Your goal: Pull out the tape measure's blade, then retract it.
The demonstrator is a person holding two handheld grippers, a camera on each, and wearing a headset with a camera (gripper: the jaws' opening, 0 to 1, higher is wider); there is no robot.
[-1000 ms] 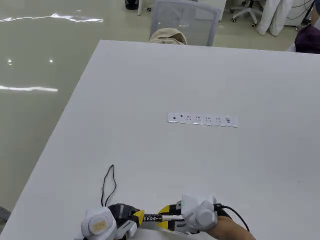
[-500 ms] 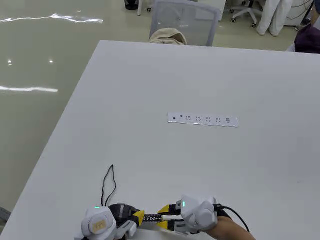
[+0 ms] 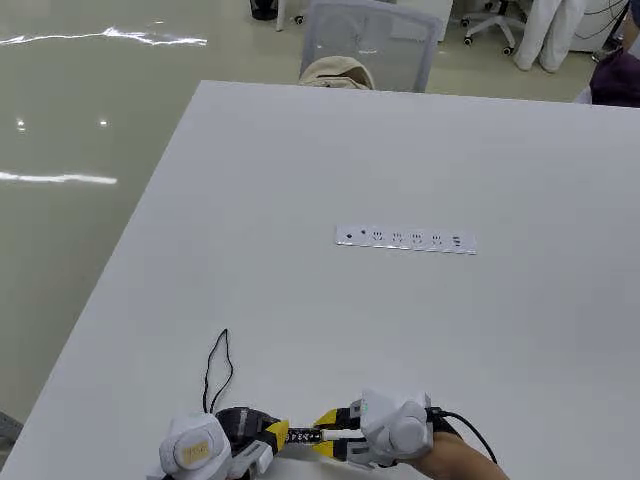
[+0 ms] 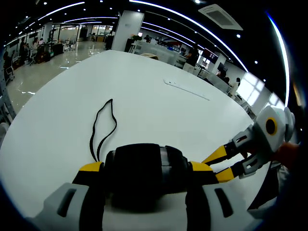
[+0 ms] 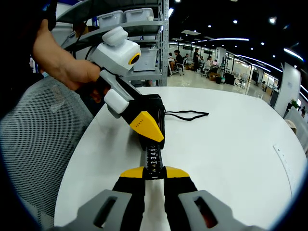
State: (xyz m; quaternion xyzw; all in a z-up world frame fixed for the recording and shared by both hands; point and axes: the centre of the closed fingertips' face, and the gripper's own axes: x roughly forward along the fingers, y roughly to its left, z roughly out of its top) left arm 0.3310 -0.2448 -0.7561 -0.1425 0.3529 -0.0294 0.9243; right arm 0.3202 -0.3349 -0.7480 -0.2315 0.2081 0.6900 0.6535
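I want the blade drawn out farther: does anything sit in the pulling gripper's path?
Nothing visible does. The right gripper is shut on the blade, the left gripper on the tape measure; the power strip lies well up the table, off that line.

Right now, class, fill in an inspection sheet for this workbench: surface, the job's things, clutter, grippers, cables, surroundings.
Surface: white table, wide and flat.
Job's things: tape measure near the front edge, short length of blade pulled out; black strap looped on the table.
Clutter: white power strip mid-table, apart from the work.
Grippers: left gripper shut on the tape measure; right gripper shut on the blade.
Cables: black cable trailing from the right gripper.
Surroundings: mesh chair at the far edge; glossy floor beyond.
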